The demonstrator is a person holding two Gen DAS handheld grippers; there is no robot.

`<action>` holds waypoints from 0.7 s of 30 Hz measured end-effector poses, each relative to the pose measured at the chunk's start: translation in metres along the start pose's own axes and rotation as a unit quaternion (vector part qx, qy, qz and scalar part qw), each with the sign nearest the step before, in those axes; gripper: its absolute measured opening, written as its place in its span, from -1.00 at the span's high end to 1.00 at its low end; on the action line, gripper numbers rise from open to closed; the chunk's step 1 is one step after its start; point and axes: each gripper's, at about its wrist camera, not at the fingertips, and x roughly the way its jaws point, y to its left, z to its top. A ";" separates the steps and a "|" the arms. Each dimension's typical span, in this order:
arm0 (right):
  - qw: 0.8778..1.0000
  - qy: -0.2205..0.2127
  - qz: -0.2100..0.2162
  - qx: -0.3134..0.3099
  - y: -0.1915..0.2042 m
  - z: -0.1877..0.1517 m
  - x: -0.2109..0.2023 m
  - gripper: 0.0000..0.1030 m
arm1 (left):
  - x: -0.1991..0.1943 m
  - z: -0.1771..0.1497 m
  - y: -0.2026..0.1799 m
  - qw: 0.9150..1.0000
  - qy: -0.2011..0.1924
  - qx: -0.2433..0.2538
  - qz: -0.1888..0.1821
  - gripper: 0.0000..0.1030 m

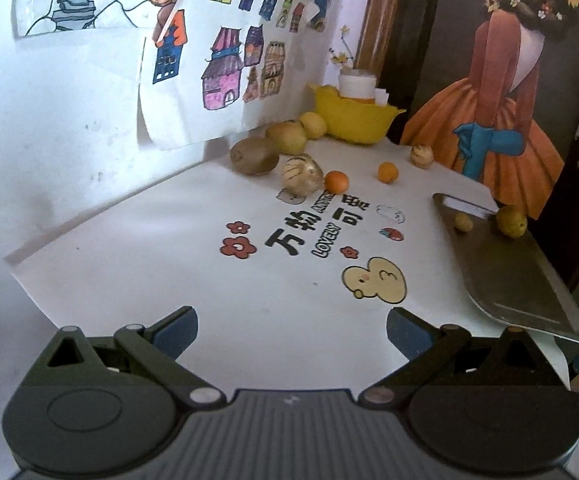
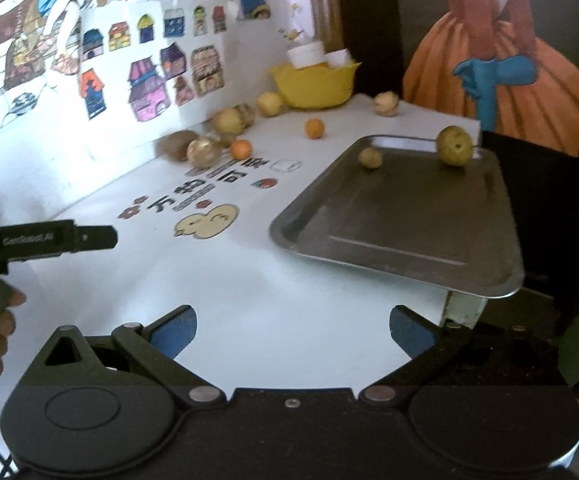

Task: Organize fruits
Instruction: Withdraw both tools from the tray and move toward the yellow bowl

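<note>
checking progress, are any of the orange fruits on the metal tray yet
No, the metal tray holds only two yellow-green fruits, while both orange fruits sit on the white table.

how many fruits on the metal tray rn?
2. A small yellowish fruit sits near the far left of the tray; a larger yellow-green fruit sits at its far edge. The remaining fruit lies on the white table. Nothing seems hidden.

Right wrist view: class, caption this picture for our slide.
Open right gripper faces a metal tray holding two fruits; more fruits and a yellow bowl beyond.
</note>
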 end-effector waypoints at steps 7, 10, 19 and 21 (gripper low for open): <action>0.998 0.025 0.043 -0.033 0.001 0.040 -0.012 -0.99 | -0.009 0.035 -0.001 1.000 0.017 0.019 -0.001 -0.99; 0.997 0.040 0.063 -0.033 -0.001 0.062 -0.015 -0.99 | -0.011 0.055 -0.003 1.000 0.024 0.017 -0.004 -0.99; 0.995 0.047 0.081 -0.040 -0.008 0.103 -0.019 -0.99 | -0.002 0.088 -0.012 0.999 0.039 0.020 -0.010 -0.99; 0.994 0.056 0.087 -0.038 -0.010 0.110 -0.017 -0.99 | 0.000 0.093 -0.013 0.999 0.046 0.020 -0.015 -0.99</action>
